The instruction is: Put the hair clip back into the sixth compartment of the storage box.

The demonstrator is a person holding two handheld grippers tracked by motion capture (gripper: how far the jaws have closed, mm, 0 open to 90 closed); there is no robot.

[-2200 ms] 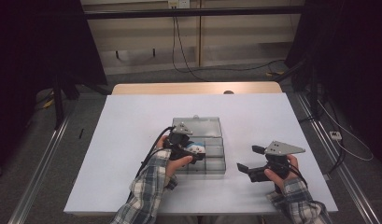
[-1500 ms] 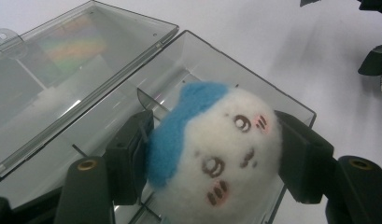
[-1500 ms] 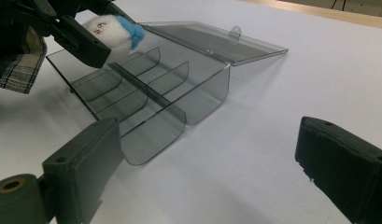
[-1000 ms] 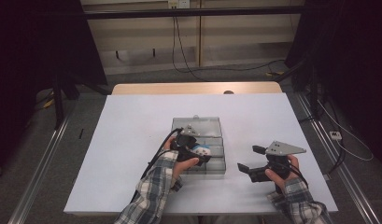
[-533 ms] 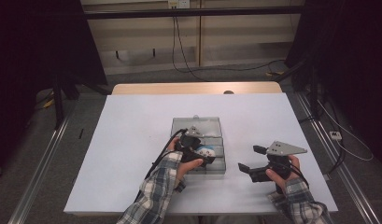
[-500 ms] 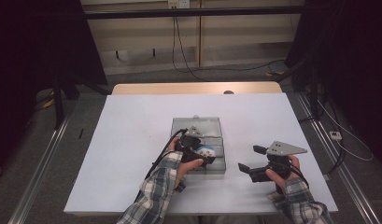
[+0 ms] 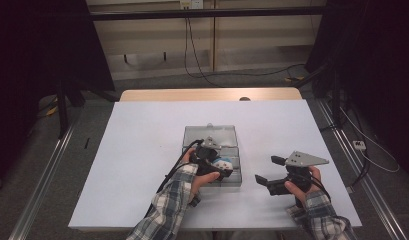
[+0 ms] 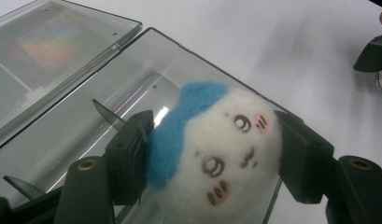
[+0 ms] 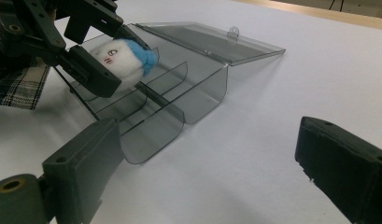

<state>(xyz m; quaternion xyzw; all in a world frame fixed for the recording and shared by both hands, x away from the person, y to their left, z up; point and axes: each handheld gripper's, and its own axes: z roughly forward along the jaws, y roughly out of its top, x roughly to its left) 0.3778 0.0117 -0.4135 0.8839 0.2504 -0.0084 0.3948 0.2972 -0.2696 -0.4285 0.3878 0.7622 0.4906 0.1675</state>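
A dark room with a pale wall panel and loose cables at the top of the high view surrounds a white table [image 7: 142, 165] that fills the middle of the frame. Just right of centre on it lies a clear grey box [image 7: 212, 137], its lid [image 7: 210, 134] folded flat toward the top of the frame. In the right gripper view the box [image 9: 179, 107] sits in the upper left half, with 2 thin dividers splitting the tray into compartments.

The left hand-held gripper [image 7: 218, 167] hangs over the box's lower part in the high view. Its jaws are clamped on a small plush [image 8: 216, 154], white with a blue patch and a drawn face, which sits at lower centre of the left gripper view, above the tray. Whether it touches the tray floor cannot be told. The plush [image 9: 125, 58] shows at upper left in the right gripper view.

The right hand-held gripper [image 7: 268, 171] is at lower right of the high view, beside the box, jaws spread wide and holding nothing.
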